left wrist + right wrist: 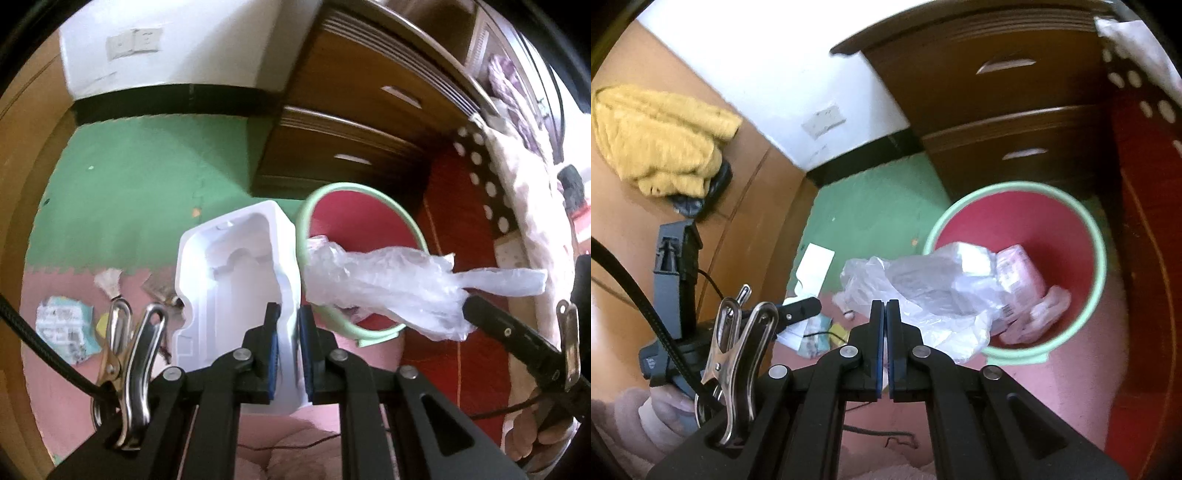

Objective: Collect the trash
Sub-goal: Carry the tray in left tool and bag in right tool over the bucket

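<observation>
My left gripper (pixel 290 321) is shut on the thin wall of a white moulded packaging insert (pixel 229 288), held up over the floor mat just left of the bin. The bin (pixel 364 225) is red inside with a pale green rim. My right gripper (pixel 886 314) is shut on a crumpled clear plastic bag (pixel 923 291) that hangs across the bin's (pixel 1015 218) near rim. In the left wrist view the bag (pixel 388 273) stretches from the right gripper (pixel 469 310) over the bin's mouth. A pink packet (pixel 1019 273) and more film lie in the bin.
A brown chest of drawers (pixel 351 122) stands behind the bin, and a bed with a red side (pixel 454 221) is on the right. On the mat lie a blue-white wrapper (pixel 62 328) and a shuttlecock (pixel 109 282). A yellow cloth (pixel 657 140) lies on the wooden floor.
</observation>
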`<act>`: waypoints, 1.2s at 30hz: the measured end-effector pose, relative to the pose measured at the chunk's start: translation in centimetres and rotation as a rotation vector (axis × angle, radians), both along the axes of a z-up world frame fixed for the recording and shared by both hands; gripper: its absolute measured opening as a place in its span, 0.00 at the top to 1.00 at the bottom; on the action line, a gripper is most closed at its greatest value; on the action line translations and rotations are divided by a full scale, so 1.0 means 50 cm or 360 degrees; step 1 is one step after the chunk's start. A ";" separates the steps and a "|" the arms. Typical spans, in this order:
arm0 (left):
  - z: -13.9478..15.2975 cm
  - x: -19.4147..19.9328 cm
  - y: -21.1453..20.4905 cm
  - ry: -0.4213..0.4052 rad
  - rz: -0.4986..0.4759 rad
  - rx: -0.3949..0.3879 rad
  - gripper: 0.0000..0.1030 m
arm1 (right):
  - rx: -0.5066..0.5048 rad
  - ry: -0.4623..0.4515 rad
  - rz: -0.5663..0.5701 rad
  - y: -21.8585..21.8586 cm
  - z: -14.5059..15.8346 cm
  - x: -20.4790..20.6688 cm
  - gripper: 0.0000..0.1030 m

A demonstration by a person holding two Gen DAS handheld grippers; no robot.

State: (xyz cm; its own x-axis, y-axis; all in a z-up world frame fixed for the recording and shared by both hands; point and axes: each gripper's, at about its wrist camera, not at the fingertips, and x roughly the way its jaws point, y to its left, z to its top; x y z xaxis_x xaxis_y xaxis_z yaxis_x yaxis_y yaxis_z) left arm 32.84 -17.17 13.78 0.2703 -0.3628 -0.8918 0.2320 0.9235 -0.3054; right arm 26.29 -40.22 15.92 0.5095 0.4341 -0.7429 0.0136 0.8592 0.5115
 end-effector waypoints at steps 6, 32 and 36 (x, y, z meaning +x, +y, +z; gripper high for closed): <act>0.012 0.015 -0.086 -0.0025 -0.0137 -0.0004 0.90 | -0.0022 -0.0050 -0.0111 -0.058 0.015 -0.005 0.98; -0.081 0.058 -0.293 0.0018 -0.0334 0.0155 0.86 | -0.0153 -0.0005 -0.0384 -0.186 -0.067 0.027 0.96; -0.080 0.054 -0.300 0.0000 -0.0359 0.0175 0.70 | -0.0162 0.0012 -0.0400 -0.191 -0.070 0.025 0.90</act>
State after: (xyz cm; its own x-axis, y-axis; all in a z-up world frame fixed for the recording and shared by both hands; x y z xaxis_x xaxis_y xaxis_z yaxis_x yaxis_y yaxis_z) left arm 35.55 -32.17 9.76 0.1935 -0.3146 -0.9293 0.4361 0.8761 -0.2058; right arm 27.53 -49.78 12.41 0.5861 0.2175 -0.7805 0.2364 0.8755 0.4215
